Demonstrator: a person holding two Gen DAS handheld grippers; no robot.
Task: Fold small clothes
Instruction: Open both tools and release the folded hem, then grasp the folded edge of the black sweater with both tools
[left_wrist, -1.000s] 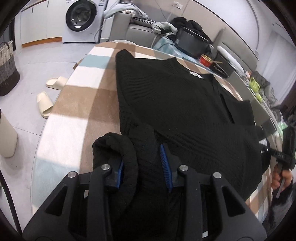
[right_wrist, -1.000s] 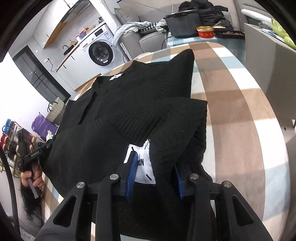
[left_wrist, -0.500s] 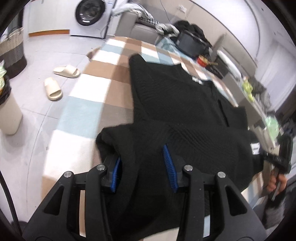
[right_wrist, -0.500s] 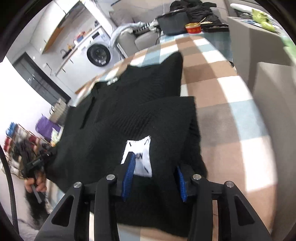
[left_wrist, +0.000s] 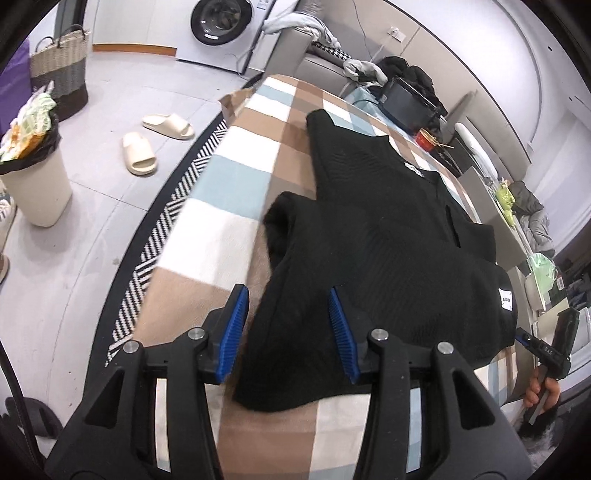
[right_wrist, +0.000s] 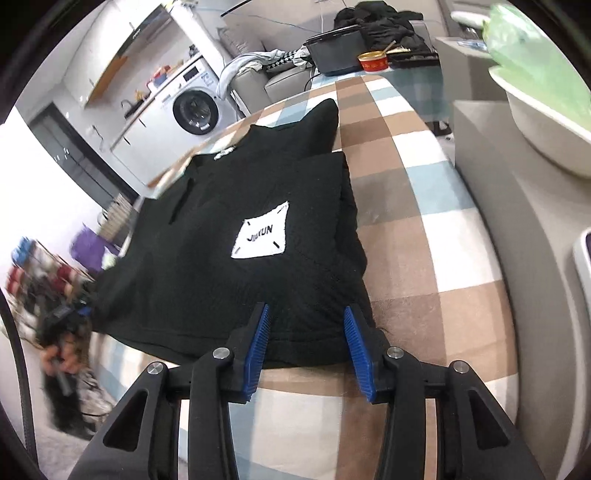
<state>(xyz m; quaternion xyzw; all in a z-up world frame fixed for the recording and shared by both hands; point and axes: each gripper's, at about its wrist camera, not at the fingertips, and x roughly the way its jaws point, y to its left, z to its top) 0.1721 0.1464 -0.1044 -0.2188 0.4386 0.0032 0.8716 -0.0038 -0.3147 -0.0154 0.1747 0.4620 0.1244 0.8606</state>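
A black knit sweater (left_wrist: 388, 221) lies on the checked blanket (left_wrist: 236, 192), its lower half folded up over the chest. A white label (right_wrist: 260, 236) faces up on the folded part (right_wrist: 221, 221). My left gripper (left_wrist: 287, 290) hovers over the near left corner of the fold. Its jaws are opening, and the cloth lies between the blue pads without being pressed. My right gripper (right_wrist: 306, 308) is open over the near right corner, with the sweater's edge between its pads. A hand holds each gripper at the edge of the other view.
The blanket (right_wrist: 406, 240) covers a table that ends close to both grippers. A black pot (left_wrist: 410, 99) and a red tin (left_wrist: 424, 138) stand at the far end. Slippers (left_wrist: 155, 140), a bin (left_wrist: 33, 177) and a basket (left_wrist: 59, 74) are on the floor to the left. A grey cabinet (right_wrist: 517, 258) stands to the right.
Both grippers carried the sweater's fold toward the near edge, let go and widened. The folded half now lies flat, and the label has slid out from between the right pads.
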